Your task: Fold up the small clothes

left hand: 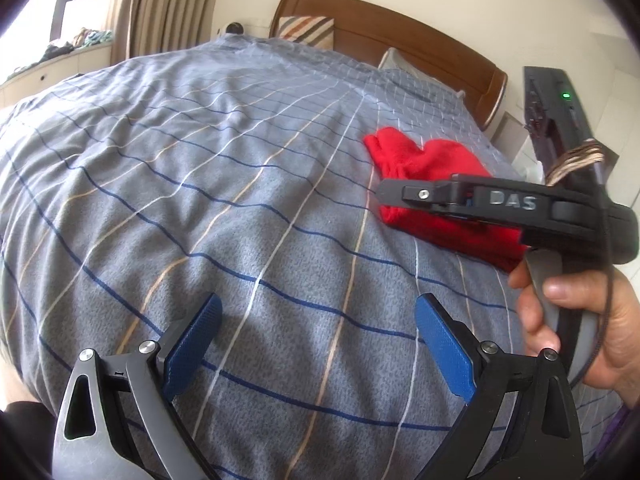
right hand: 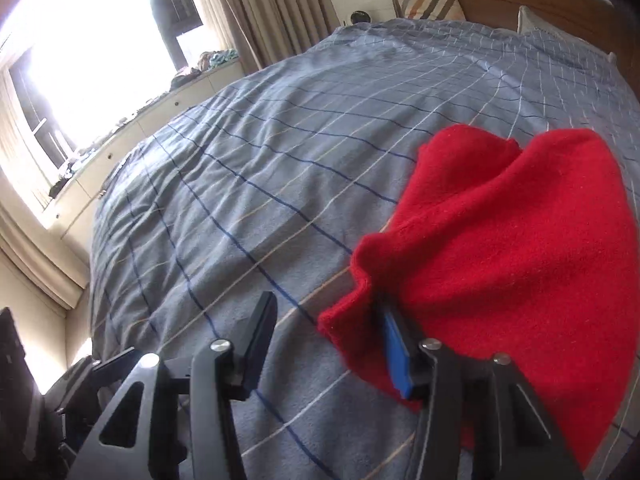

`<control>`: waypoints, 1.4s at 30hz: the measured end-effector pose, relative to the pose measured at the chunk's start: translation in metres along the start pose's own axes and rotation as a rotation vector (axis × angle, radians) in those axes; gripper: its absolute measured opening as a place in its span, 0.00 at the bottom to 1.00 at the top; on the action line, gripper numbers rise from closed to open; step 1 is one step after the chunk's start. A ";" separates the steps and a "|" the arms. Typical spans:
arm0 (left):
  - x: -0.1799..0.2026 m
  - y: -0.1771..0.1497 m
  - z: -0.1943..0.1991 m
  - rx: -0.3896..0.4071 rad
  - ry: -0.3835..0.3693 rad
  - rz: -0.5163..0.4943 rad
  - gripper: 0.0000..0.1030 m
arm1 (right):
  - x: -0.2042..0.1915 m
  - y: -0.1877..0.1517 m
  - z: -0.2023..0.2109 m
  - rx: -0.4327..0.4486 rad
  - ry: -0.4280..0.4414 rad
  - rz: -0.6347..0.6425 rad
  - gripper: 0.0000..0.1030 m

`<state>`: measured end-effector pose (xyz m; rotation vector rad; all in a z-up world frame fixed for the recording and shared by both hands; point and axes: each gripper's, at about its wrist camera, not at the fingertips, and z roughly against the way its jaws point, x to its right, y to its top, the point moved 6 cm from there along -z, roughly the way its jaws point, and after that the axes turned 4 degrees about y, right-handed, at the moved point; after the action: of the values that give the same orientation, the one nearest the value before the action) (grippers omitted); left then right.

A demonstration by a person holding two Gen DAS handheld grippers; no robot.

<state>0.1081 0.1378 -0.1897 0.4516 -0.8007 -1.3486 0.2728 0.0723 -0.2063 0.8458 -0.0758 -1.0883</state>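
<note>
Both grippers: black frames w/ silver screws, blue ribbed pads (left hand: 196,340); right gripper (left hand: 400,194) marked "DAS"; bare-skinned hand (left hand: 580,320).

Legible markings found: 1. The raised grey letters "DAS" stand on the black side face of the right gripper (left hand: 412,194), as seen in the left wrist view, just behind its finger linkage. No further characters follow or precede these 3 letters on that face. A green indicator light (left hand: 566,95) glows on a dark upright device at the right edge of the same view; it carries no readable text or symbol. The right wrist view shows no text, label, brand, number or sign on any surface.
</note>
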 end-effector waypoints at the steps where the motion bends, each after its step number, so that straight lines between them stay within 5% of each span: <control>1: 0.000 0.000 -0.001 -0.004 -0.002 0.005 0.95 | -0.007 -0.001 0.009 0.007 0.055 0.002 0.58; 5: 0.004 0.000 -0.002 -0.005 -0.006 -0.002 0.95 | -0.015 -0.009 0.059 0.049 0.114 0.029 0.58; 10: 0.012 -0.003 -0.002 -0.004 -0.009 -0.036 0.95 | 0.040 -0.028 0.114 0.144 -0.119 -0.030 0.58; 15: 0.023 -0.008 -0.003 -0.034 -0.010 -0.088 0.95 | 0.087 -0.063 0.078 -0.008 -0.169 -0.150 0.57; 17: 0.031 0.001 0.007 -0.029 -0.049 -0.090 0.95 | 0.078 -0.066 0.081 0.017 -0.201 -0.105 0.58; 21: 0.069 0.050 0.014 -0.001 -0.193 -0.108 0.97 | 0.078 -0.061 0.108 0.116 -0.160 -0.152 0.66; 24: 0.108 0.091 -0.017 -0.055 -0.271 -0.163 0.99 | 0.104 -0.049 0.123 0.162 -0.152 -0.252 0.67; 32: 0.106 0.111 -0.144 -0.273 -0.064 -0.249 0.98 | 0.178 -0.011 0.106 0.167 -0.034 -0.489 0.72; 39: 0.098 0.108 -0.173 -0.385 -0.177 -0.137 0.97 | 0.207 0.013 0.038 0.147 0.110 -0.652 0.68; 40: 0.098 0.107 -0.173 -0.375 -0.179 -0.132 0.91 | 0.205 0.018 0.033 0.134 0.068 -0.625 0.52; 41: 0.102 0.106 -0.172 -0.364 -0.206 -0.139 0.60 | 0.201 0.022 0.028 0.104 -0.011 -0.567 0.35; 42: 0.109 0.103 -0.169 -0.379 -0.263 -0.136 0.31 | 0.193 0.026 0.026 0.080 -0.094 -0.486 0.34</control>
<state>0.3045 0.0266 -0.2023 0.0291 -0.7133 -1.6674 0.3760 -0.0926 -0.2364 0.9091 0.0093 -1.5906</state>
